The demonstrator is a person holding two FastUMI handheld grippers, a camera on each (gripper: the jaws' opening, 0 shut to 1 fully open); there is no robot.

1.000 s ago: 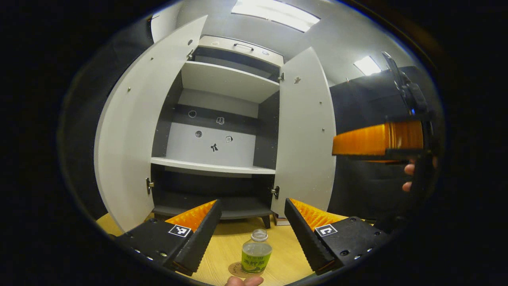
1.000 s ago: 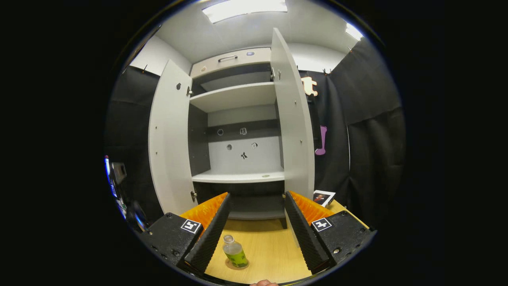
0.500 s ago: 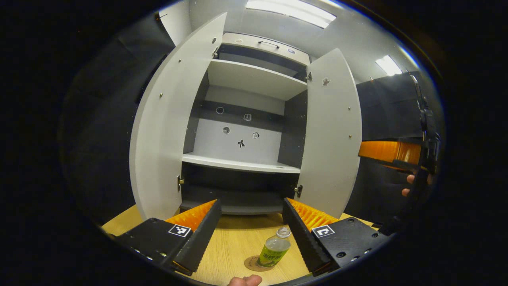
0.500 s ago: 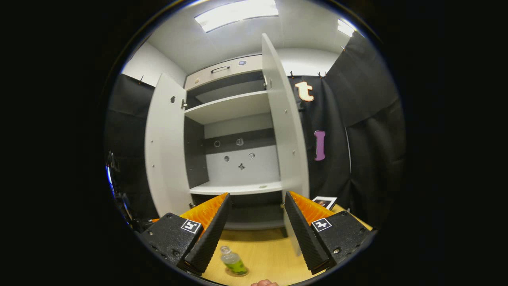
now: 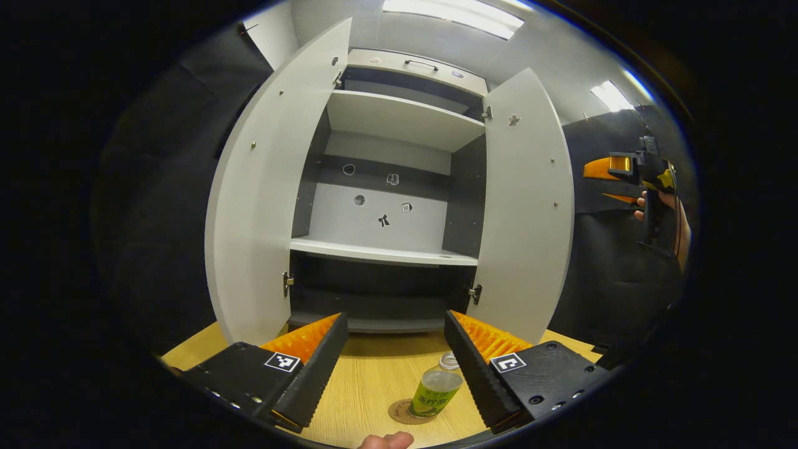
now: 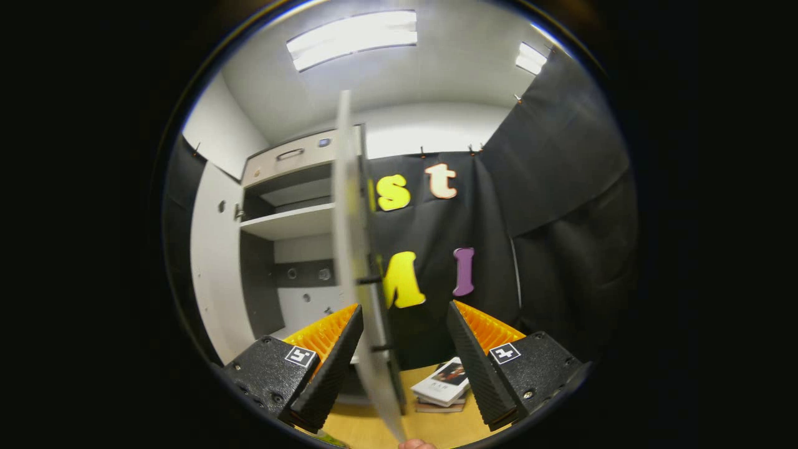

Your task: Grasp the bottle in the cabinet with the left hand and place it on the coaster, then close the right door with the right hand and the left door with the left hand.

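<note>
**Clear bottle on its coaster, cabinet doors open**

Clear plastic with green liquid and a green label: the bottle (image 5: 434, 391) has a see-through cap and stands on a round brown coaster (image 5: 399, 413) on the table (image 5: 368, 386). In the left gripper view it sits low between the spread fingers of the left gripper (image 5: 393, 368), which touch nothing.

The table is light wood grain. Behind the bottle stands a grey cabinet (image 5: 399, 118) with pale shelves and a dark interior. Its left door (image 5: 262, 199) and right door (image 5: 523, 206) both hang wide open.

Farther right in that view, a hand (image 5: 676, 218) holds the right gripper (image 5: 614, 181) up beside the right door's outer face. In the right gripper view, the door (image 6: 358, 280) appears edge-on between that gripper's parted fingers (image 6: 330, 368); whether they touch it is unclear. A few books (image 6: 444, 385) lie on the table past it. Black cloth walls the booth, and strip lights (image 6: 352, 38) glow on the white ceiling.
</note>
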